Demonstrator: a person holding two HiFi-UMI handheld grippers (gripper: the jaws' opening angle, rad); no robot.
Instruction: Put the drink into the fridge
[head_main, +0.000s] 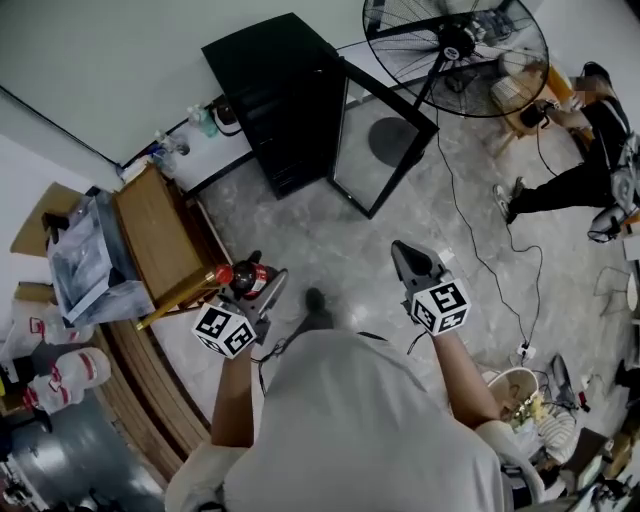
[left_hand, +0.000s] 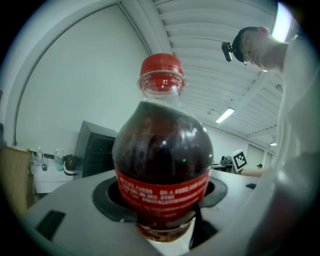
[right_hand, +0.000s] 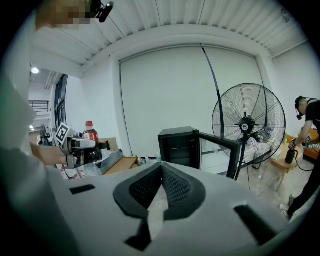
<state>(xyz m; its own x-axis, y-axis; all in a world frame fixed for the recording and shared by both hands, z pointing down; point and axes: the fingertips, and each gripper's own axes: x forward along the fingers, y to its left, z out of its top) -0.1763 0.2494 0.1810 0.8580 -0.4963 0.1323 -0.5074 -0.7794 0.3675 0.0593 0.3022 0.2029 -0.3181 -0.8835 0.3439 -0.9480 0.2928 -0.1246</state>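
The drink is a cola bottle (left_hand: 162, 150) with a red cap and a red label. It stands upright between the jaws of my left gripper (head_main: 252, 278), which is shut on its lower body. In the head view the bottle (head_main: 244, 275) hangs over the floor beside a wooden table. The fridge (head_main: 285, 100) is a small black cabinet against the far wall, and its glass door (head_main: 385, 140) stands swung open. My right gripper (head_main: 408, 260) is shut with nothing in it, and its pads (right_hand: 175, 186) meet at the tip. In the right gripper view the fridge (right_hand: 179, 147) lies straight ahead.
A big standing fan (head_main: 455, 50) with a trailing cable is right of the fridge. Another person (head_main: 585, 150) bends at the far right. A wooden table (head_main: 160, 235) with a tray is on the left, and a white counter (head_main: 215, 150) with bottles is beside the fridge.
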